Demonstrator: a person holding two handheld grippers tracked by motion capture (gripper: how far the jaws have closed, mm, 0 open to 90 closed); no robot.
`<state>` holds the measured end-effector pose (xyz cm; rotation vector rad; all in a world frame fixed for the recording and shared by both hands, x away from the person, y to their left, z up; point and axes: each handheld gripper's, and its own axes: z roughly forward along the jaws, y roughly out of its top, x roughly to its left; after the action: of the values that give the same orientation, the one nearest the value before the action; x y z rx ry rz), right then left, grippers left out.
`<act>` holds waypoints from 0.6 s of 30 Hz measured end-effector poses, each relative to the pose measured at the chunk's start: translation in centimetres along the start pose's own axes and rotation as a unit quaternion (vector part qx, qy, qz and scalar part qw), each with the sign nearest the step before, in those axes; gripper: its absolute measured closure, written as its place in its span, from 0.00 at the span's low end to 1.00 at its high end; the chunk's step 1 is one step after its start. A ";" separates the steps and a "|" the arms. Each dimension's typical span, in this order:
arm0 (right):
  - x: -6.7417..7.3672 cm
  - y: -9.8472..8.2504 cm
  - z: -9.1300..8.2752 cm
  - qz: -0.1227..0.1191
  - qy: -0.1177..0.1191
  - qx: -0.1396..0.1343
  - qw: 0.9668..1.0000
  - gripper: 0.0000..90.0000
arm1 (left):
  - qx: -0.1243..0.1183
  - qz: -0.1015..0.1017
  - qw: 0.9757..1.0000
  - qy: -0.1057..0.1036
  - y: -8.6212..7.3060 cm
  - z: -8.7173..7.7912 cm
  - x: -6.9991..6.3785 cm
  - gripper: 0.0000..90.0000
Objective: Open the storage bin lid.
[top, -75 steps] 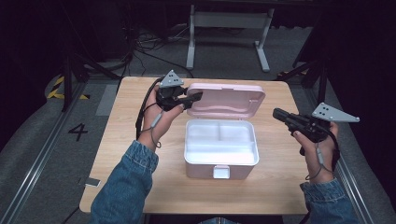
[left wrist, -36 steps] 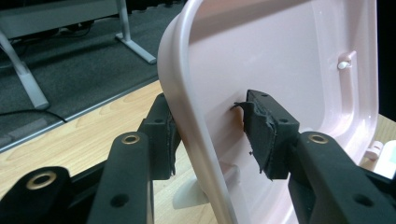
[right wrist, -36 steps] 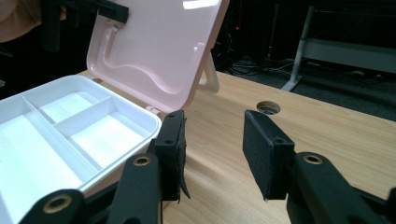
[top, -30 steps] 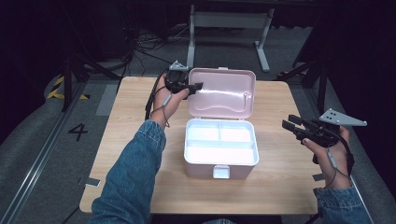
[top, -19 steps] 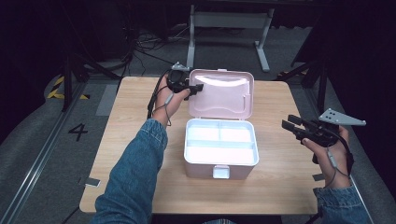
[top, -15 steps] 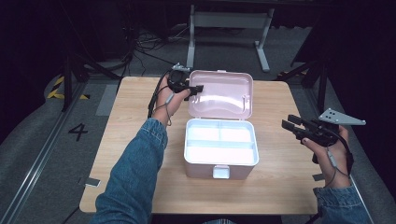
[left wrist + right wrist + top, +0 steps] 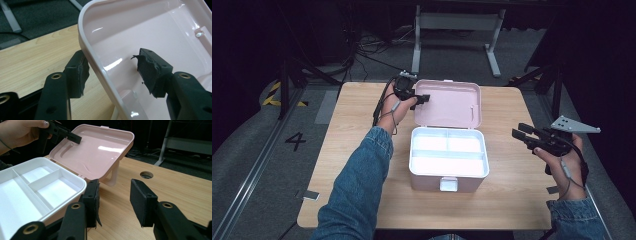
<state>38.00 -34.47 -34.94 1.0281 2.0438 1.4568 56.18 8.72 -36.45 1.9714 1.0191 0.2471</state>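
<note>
Your left gripper (image 7: 421, 98) is at the left edge of the raised pink lid (image 7: 451, 103), at the far side of the wooden table (image 7: 347, 140); whether its jaws close on the rim can't be made out from here. Your right gripper (image 7: 520, 131) hangs over the table's right side, well apart from the open box (image 7: 448, 159), its 2 jaws parted with nothing between them. The box's white tray shows 3 compartments.

- Wooden table (image 7: 352, 130): light top, round hole (image 7: 147, 174) near one far corner.
- Grey metal stand (image 7: 457, 22) on the floor beyond the table.
- Numeral "4" (image 7: 295, 141) marked on the floor beside the table.
- Yellow-black hazard tape (image 7: 274, 95) farther off that side.
</note>
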 end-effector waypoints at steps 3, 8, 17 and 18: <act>0.0 0.0 0.0 0.001 0.001 0.001 1.000 0.67 | 0.005 -0.001 1.000 0.001 -0.1 0.2 0.1 0.48; 0.0 -0.1 0.2 0.000 0.001 0.004 1.000 0.67 | 0.015 0.001 1.000 0.006 -0.3 0.3 0.2 0.47; 0.1 -0.2 0.4 -0.003 0.003 0.008 1.000 0.67 | 0.031 0.007 0.999 0.019 -0.5 0.7 0.1 0.43; 0.1 -0.2 0.4 -0.003 0.003 0.008 1.000 0.66 | 0.033 0.006 0.999 0.019 -0.5 0.8 0.1 0.43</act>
<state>38.20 -34.19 -35.28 1.0242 2.0645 1.4424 56.34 8.45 -37.31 2.0392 1.0513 0.2617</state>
